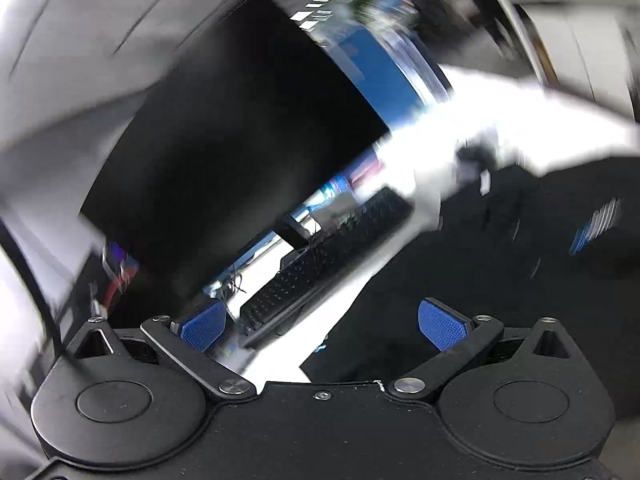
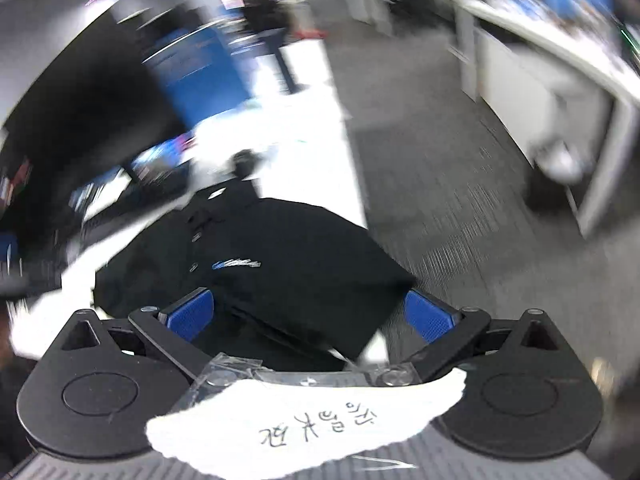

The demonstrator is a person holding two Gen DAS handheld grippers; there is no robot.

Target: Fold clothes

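On the left side of the left wrist view, a big dark screen (image 1: 224, 140) stood on the white table (image 1: 460, 136). A black keyboard (image 1: 320, 264) lay in front of it, up past the blue pads. The left gripper (image 1: 322, 326) was wide open, with its two blue pads far apart and nothing held between them. One blue pad (image 1: 202, 326) sat over the near end of the keyboard. The other blue pad sat over the black shirt (image 1: 500, 248), which lay on the table to the right and reached down under the gripper. A small blue and white mark (image 1: 596, 226) showed on the shirt. The picture was very blurry.

In the right wrist view, the dark screen (image 2: 80, 100) was at the far left. The black shirt (image 2: 280, 260) lay spread on the white table (image 2: 304, 112), just ahead of the right gripper (image 2: 310, 316) and a bit under it. Small buttons ran down the shirt's front, beside a blue and white mark (image 2: 236, 264). The right gripper was wide open too, with its blue pads far apart and the shirt's near edge showing between them, not pinched. A white paper label (image 2: 304, 424) with writing was stuck on the gripper. Gray floor (image 2: 460, 200) lay to the right, with a white desk (image 2: 560, 64) farther right.
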